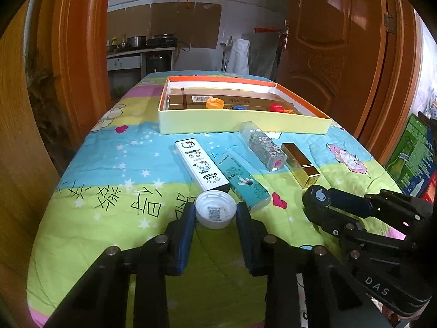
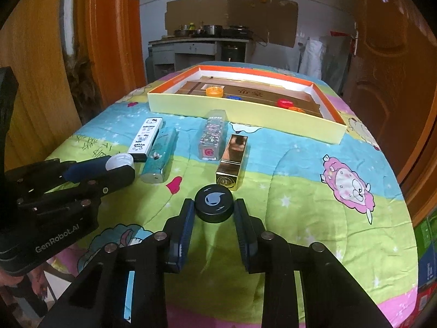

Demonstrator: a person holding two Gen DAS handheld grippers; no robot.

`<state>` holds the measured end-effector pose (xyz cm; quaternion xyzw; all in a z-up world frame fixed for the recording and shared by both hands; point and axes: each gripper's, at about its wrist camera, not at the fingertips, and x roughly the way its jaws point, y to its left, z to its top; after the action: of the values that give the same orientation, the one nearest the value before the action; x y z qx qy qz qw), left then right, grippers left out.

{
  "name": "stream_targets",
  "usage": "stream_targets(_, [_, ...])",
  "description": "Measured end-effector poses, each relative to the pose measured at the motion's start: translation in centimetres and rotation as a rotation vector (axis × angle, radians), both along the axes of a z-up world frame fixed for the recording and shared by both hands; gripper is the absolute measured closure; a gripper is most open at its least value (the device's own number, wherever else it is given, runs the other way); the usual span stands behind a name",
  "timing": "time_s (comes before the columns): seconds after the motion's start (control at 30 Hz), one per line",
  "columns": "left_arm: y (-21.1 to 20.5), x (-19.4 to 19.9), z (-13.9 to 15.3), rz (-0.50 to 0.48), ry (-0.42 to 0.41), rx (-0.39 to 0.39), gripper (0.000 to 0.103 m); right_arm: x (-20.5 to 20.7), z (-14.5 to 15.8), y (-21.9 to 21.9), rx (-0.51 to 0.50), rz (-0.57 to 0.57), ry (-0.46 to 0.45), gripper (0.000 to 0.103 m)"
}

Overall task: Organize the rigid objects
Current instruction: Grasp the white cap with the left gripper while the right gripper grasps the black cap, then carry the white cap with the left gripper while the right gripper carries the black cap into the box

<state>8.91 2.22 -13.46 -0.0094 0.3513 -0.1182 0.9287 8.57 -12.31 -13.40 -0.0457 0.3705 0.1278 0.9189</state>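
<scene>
My left gripper [image 1: 215, 211] is shut on a white bottle cap [image 1: 216, 210], held open side up just above the bedspread; it also shows in the right wrist view [image 2: 120, 162]. My right gripper [image 2: 214, 207] is shut on a black round cap [image 2: 214, 203] with a pale drop logo, seen from the left wrist view too [image 1: 316, 195]. Ahead lie a Hello Kitty box [image 1: 200, 164], a teal box [image 1: 243, 181], a floral clear box [image 1: 262, 146] and a gold box [image 1: 300, 164]. Beyond them is a shallow yellow tray [image 1: 240, 121] holding several coloured caps.
A cartoon bedspread [image 2: 314, 191] covers the table. Wooden door frames stand left and right. A green carton [image 1: 415, 155] sits off the right edge. A kitchen counter is far behind.
</scene>
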Motion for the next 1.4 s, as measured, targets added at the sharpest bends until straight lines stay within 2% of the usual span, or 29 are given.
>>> stream_targets(0.33, [0.3,-0.5,1.5,-0.016,-0.018,-0.033,0.072,-0.7,1.2,-1.1,0.04,0.002,-0.022,0.073])
stream_targets(0.63, [-0.3,0.4,4.1,-0.039,-0.051,-0.004,0.072,-0.3,3.6,-2.2,0.019,0.0,-0.068,0.073])
stream_targets(0.87, [-0.5,2.5,6.9,-0.045,-0.075,0.0,0.072,1.5,6.6,-3.8,0.01,-0.005,-0.102,0.073])
stream_targets(1.1, [-1.0,5.1,9.8,-0.037,-0.12,0.044,0.072,3.8,9.4,-4.7,0.011,0.0,-0.115,0.073])
stream_targets(1.4, [-0.9,9.5,12.9,-0.014,-0.127,0.029,0.072,7.7,12.0,-4.2,-0.011,0.012,-0.106,0.073])
